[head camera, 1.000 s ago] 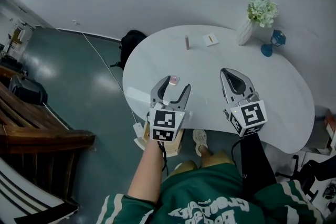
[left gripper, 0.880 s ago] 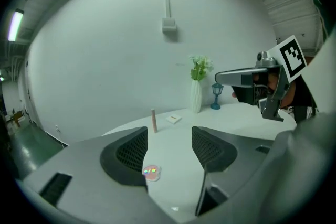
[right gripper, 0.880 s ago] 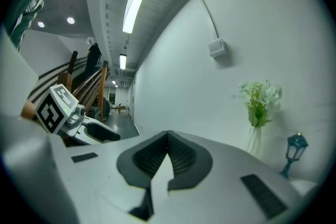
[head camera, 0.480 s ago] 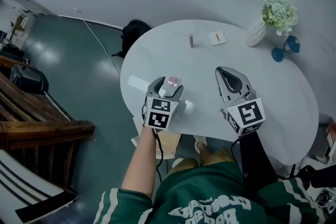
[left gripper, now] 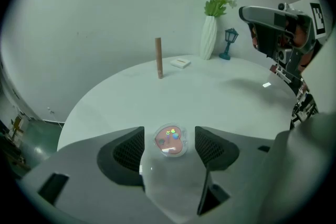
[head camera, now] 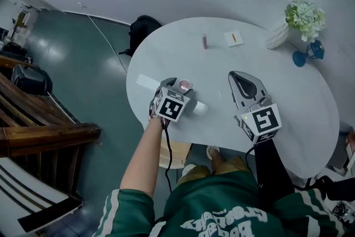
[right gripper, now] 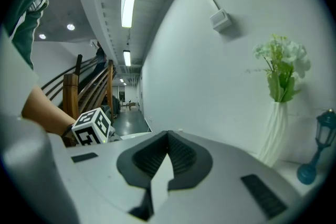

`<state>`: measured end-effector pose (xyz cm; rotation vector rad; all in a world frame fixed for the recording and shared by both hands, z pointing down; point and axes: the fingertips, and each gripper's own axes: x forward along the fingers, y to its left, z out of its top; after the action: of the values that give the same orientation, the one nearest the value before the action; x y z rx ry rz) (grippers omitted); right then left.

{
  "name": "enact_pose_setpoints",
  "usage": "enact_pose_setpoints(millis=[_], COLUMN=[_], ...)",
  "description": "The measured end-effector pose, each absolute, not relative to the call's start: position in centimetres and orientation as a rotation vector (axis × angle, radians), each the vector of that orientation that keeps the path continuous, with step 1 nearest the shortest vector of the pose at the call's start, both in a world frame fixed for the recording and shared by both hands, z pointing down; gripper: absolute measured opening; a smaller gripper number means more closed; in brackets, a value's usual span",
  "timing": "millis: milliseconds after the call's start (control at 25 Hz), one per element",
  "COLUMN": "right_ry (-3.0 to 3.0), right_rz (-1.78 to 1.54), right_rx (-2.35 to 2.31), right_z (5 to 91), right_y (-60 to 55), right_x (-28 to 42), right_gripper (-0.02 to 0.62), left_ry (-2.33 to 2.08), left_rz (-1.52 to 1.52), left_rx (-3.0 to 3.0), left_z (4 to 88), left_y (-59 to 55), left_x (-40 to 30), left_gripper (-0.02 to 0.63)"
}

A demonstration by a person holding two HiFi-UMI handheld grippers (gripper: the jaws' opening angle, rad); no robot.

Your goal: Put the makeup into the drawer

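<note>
A round clear compact (left gripper: pixel 170 140) with a pink inside lies on the white table (head camera: pixel 288 119) near its left front. My left gripper (left gripper: pixel 169 132) points steeply down over it. Its jaws have just been opening, and they stand open on either side of the compact without pressing on it. In the head view the compact (head camera: pixel 184 84) shows just beyond the left gripper (head camera: pixel 177 86). A brown upright tube (head camera: pixel 204 41) and a small white box (head camera: pixel 234 38) stand at the far side. My right gripper (head camera: pixel 244 81) hovers over the table, shut and holding nothing.
A white vase of flowers (head camera: pixel 294 22) and a small blue lamp (head camera: pixel 308 53) stand at the far right of the table. A black bag (head camera: pixel 143 28) lies on the floor beyond. A wooden-coloured thing (head camera: pixel 173 154) shows below the table's near edge. Wooden stairs (head camera: pixel 39 130) stand at the left.
My left gripper has dropped and tipped down over the compact, which now lies between its jaws. The right gripper has sunk a little.
</note>
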<state>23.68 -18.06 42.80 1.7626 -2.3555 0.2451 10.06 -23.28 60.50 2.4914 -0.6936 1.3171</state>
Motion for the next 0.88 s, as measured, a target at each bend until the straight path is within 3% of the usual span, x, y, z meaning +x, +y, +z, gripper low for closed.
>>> enact_pose_setpoints(millis=[400,520,600,880], right_ry=[-2.352,-2.351,-2.352,-2.354], right_rz=[0.277,0.277,0.275,0.241], right_rx=[1.777,1.783,1.784,1.809], right_z=[43.5,43.6,43.5,42.3], right_y=[-18.3,-18.3,-18.4,-18.5], right_x=[24.7,25.0,25.1,25.6], right_gripper=[0.003,0.003,0.003,0.003], left_ry=[-0.473,-0.477,-0.484,-0.655], left_rz=[1.495,1.523,1.535,1.39], left_rx=[2.397,2.377,2.356,2.468], left_z=[63.0,62.9,62.9,59.8], left_y=[-23.7,-23.6,-23.6,-24.4], left_x=[10.1,10.3,10.4,11.0], left_gripper=[0.295,0.235,0.232,0.23])
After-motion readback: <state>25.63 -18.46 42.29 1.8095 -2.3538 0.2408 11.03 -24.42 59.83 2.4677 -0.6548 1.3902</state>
